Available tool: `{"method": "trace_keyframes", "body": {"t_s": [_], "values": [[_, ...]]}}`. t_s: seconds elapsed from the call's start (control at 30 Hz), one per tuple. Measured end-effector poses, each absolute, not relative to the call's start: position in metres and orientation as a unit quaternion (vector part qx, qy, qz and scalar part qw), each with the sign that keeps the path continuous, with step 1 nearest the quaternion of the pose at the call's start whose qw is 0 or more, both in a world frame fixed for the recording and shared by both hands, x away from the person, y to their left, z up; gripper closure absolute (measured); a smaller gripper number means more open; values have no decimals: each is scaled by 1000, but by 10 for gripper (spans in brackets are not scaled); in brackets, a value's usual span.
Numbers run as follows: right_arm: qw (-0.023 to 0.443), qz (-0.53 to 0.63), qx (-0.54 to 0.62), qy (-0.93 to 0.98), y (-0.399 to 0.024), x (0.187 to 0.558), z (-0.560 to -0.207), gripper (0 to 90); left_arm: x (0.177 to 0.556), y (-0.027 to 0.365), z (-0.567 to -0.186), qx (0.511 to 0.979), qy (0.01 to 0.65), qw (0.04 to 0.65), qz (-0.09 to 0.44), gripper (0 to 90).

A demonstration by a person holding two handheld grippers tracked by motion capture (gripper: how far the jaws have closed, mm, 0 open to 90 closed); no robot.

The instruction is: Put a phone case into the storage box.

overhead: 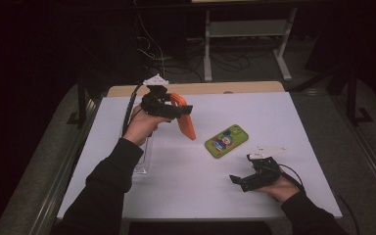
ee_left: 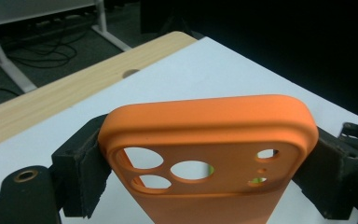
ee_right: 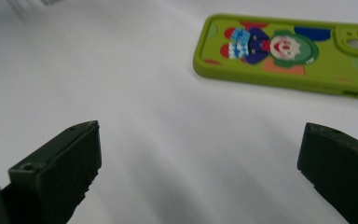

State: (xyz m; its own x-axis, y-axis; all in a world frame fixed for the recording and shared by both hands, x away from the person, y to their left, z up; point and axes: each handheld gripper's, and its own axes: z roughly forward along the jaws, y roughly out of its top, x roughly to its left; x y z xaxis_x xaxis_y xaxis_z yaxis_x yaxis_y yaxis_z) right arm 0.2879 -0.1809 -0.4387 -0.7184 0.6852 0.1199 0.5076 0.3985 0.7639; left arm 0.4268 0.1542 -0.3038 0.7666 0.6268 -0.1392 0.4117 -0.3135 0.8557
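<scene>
Keep left gripper [overhead: 176, 108] clamped across orange case [overhead: 185, 117], held up off table [overhead: 274, 112] just left of green phone [overhead: 226, 141], & w/ right gripper [overhead: 245, 180] jaws apart & empty near phone, close squarely on phone's long edges, no tilt.

Setting: lab or test room, dimly lit, walls and surroundings dark. Work surface is a counter [overhead: 274, 122] covered with a white sheet, its wooden edge [overhead: 196, 88] exposed at the far side. Behind it, loose cables [overhead: 176, 61] trail across a grey floor [overhead: 323, 112] around the white metal frame of a second bench [overhead: 247, 29]. No domestic furnishings; the layout reads as a recording station.
</scene>
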Motion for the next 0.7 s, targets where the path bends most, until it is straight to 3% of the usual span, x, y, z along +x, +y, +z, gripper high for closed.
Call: {"method": "trace_keyframes", "body": {"t_s": [0.7], "values": [[112,406,366,830,-187,286,-443,0,460,211,-268,780,375,463,191,143]]}}
